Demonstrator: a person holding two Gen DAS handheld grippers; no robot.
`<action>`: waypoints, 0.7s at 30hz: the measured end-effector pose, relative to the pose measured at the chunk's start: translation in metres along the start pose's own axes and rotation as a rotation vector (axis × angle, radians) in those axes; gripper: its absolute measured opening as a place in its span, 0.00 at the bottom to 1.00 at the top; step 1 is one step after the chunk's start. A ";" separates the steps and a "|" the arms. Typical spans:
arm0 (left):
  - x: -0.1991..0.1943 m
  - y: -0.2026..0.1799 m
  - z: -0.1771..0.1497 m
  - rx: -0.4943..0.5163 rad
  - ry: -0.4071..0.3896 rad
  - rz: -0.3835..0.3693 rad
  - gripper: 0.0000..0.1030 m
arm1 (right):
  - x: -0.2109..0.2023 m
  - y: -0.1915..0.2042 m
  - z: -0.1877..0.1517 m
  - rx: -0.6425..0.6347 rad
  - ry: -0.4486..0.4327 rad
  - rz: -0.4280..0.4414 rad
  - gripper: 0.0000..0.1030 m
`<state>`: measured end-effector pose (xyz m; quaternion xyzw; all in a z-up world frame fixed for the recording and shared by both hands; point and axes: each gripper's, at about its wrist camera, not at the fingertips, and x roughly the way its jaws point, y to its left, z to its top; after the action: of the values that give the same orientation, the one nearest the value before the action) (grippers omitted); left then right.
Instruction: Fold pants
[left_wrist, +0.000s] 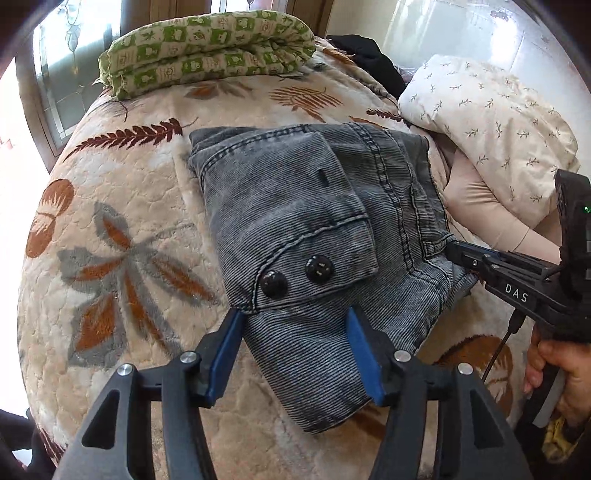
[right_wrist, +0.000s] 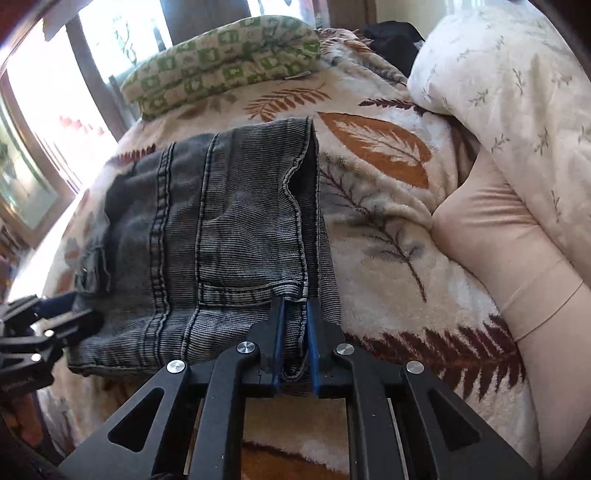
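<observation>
Grey corduroy pants (left_wrist: 295, 229) lie folded into a compact stack on the leaf-patterned blanket (left_wrist: 122, 229); a flap pocket with two black buttons faces up. My left gripper (left_wrist: 293, 325) is open, its blue pads astride the stack's near edge without pinching it. My right gripper (right_wrist: 295, 325) is shut on the near right edge of the pants (right_wrist: 221, 229). The right gripper also shows in the left wrist view (left_wrist: 458, 254), at the stack's right side. The left gripper shows at the left edge of the right wrist view (right_wrist: 55, 314).
A rolled green-checked quilt (left_wrist: 207, 48) lies at the far end of the bed. A white floral pillow (left_wrist: 491, 125) and a beige cushion (right_wrist: 509, 266) sit on the right. A dark garment (left_wrist: 365, 59) lies behind. Windows stand at the far left.
</observation>
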<state>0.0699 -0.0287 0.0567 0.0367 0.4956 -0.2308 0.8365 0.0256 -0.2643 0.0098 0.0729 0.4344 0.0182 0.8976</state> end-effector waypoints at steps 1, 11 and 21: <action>0.000 0.001 -0.001 -0.008 0.000 -0.006 0.61 | 0.001 -0.001 0.001 0.000 0.004 -0.004 0.10; -0.032 -0.019 0.027 0.026 -0.064 -0.089 0.54 | -0.037 -0.008 0.041 0.064 -0.124 0.082 0.44; 0.000 -0.032 0.009 0.114 -0.006 -0.063 0.51 | 0.046 0.000 0.071 -0.028 0.038 0.013 0.20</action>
<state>0.0639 -0.0604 0.0667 0.0681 0.4800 -0.2851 0.8269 0.1095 -0.2682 0.0173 0.0629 0.4508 0.0313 0.8899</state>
